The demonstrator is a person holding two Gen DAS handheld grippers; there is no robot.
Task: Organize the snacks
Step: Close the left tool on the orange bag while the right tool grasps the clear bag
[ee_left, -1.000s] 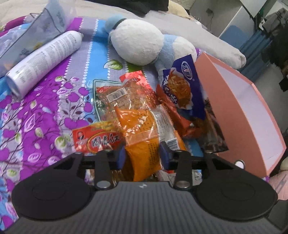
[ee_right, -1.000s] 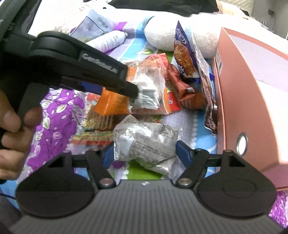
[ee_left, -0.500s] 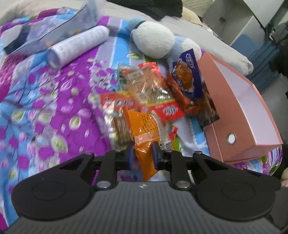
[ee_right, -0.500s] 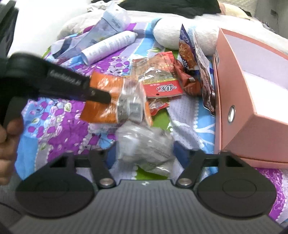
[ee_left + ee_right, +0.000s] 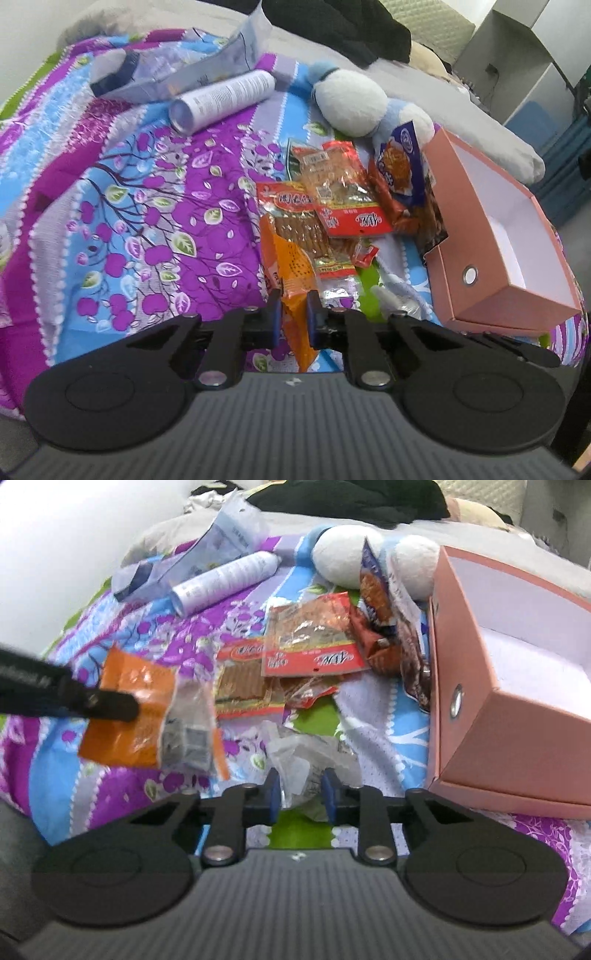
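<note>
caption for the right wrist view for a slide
Right gripper closing on a clear crumpled snack packet beside the pink box, while the left gripper lifts an orange packet.

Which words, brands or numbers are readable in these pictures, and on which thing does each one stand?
None reads with certainty.
Red snack packet: large white characters, too blurred.
White spray can: fine print, too small.
Purple snack bag: round logo, unreadable.
Left gripper: white lettering, too smeared.

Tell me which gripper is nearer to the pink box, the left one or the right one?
Right. The right gripper, closing on a clear wrapper, sits just beside the pink box. The left gripper, closing on an orange snack packet, is farther out, across the snack pile.
</note>
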